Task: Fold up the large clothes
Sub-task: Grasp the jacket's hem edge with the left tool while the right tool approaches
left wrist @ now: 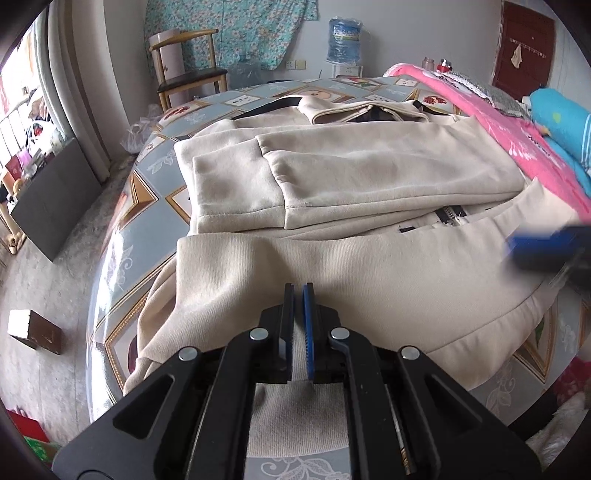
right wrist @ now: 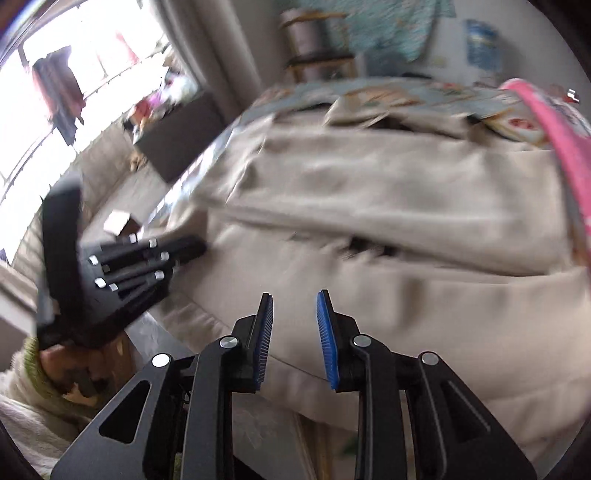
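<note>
The left hand-held gripper (left wrist: pixel 298 291) is pinching the near hem of the cream zip-up fleece jacket (left wrist: pixel 369 173) on the patterned worktop (left wrist: pixel 147 177). The right hand-held gripper (right wrist: pixel 294 306) is hovering spread and empty. It should be gripping the hem level with the left for an even fold.

I see pale walls, a floral teal cloth (left wrist: pixel 225 33) hung on the far one. Wooden chair (left wrist: pixel 188 70) against it, blue water jug (left wrist: pixel 344 38) on a dispenser beside. Dark red door (left wrist: pixel 524 51) far right. Bright window (right wrist: pixel 74 92) left, daylight pouring in, grey curtain (left wrist: pixel 74 92) beside it. Grey floor, a small brown box (left wrist: pixel 35 330) lying on it. Bench has patterned blue-grey cover (left wrist: pixel 147 181).
</note>
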A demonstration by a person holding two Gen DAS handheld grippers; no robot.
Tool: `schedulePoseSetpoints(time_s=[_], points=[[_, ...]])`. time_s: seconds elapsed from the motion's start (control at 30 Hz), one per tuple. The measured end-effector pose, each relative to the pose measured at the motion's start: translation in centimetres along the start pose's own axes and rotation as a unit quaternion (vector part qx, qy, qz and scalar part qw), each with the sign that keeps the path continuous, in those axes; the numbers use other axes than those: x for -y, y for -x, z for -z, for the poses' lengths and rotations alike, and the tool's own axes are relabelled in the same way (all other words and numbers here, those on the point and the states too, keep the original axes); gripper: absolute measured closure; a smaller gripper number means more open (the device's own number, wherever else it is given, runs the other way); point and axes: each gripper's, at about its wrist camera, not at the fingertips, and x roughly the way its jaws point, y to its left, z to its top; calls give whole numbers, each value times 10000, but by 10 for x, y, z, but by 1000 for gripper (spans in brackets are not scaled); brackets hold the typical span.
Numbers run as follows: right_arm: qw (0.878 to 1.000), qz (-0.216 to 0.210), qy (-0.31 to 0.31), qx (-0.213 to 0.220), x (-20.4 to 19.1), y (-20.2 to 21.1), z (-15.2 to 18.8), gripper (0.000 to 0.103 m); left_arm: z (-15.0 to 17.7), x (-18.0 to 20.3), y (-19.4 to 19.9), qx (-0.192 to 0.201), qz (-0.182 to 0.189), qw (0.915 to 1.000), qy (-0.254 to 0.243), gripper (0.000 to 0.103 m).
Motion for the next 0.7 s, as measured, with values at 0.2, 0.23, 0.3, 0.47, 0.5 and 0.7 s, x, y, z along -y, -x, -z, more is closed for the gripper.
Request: schedulePoseSetpoints(time_s=[0.2,0.23,0.3,0.47,0.5,0.7], points=[[9982,484,341,46,-20,-19,-4,79,5,-20,31,282,364,9986,274,86],[9985,452,302,62,-18,-19,-3,79,7,-27,39,368,418,9978,368,73],[9990,380,208,103,-15,-18,-2,79,8,-41,50,475,362,9967,553,56],[9996,259,62,110,-9,-23,-4,79,2,-71,48,314,400,9945,921,47],[9996,249,52,109,-9,-23,-3,79,0,-75,42,188,452,9940,981,47],[9997,219,19,88,-9,-22,-4,79,7,-96,22,-226,1033,9835,1469,49]])
